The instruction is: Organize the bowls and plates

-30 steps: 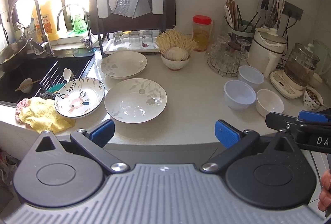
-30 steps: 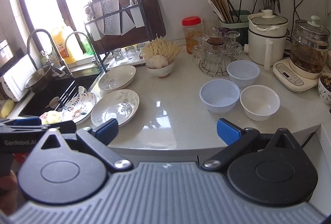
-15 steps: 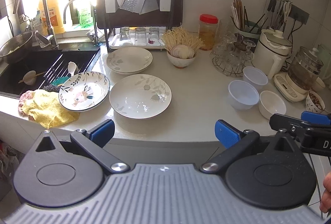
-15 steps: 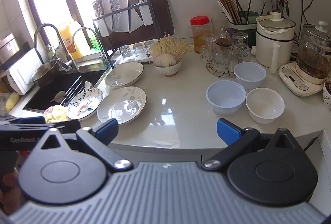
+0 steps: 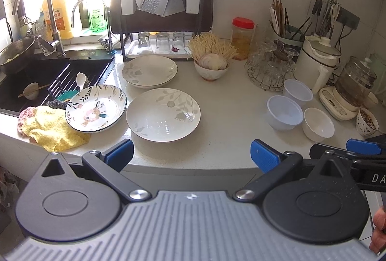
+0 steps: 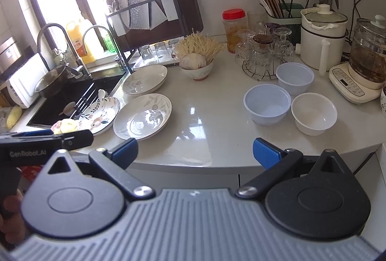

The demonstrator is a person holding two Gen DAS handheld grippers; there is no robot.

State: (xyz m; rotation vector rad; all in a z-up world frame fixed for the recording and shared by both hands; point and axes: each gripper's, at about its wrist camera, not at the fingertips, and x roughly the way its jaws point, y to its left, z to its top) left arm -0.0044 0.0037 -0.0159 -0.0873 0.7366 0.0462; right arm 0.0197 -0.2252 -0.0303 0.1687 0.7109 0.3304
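Observation:
Three plates lie on the white counter [image 5: 229, 102]: a leaf-patterned plate [image 5: 163, 114] in front, a similar plate [image 5: 149, 70] behind it, and a flowered blue-rimmed plate [image 5: 96, 111] resting partly on a yellow cloth [image 5: 51, 129]. Three bowls stand at the right: a bluish bowl [image 5: 284, 112], a second one [image 5: 298, 92] behind it, and a white bowl [image 5: 318, 124]. My left gripper [image 5: 191, 155] is open and empty, short of the counter edge before the front plate [image 6: 142, 119]. My right gripper [image 6: 195, 152] is open and empty, before the bowls [image 6: 267, 104].
A black sink [image 5: 48, 77] with faucets is at the left. A knife rack [image 5: 164, 3] with glasses stands at the back. A bowl of garlic and enoki [image 5: 211, 65], a glass stand [image 5: 270, 68], a white cooker [image 5: 316, 63] and a kettle [image 5: 352, 92] crowd the back right.
Both grippers have drifted slightly, the view shifting a little across the counter. Both stay open and empty. Plates and bowls have not moved.

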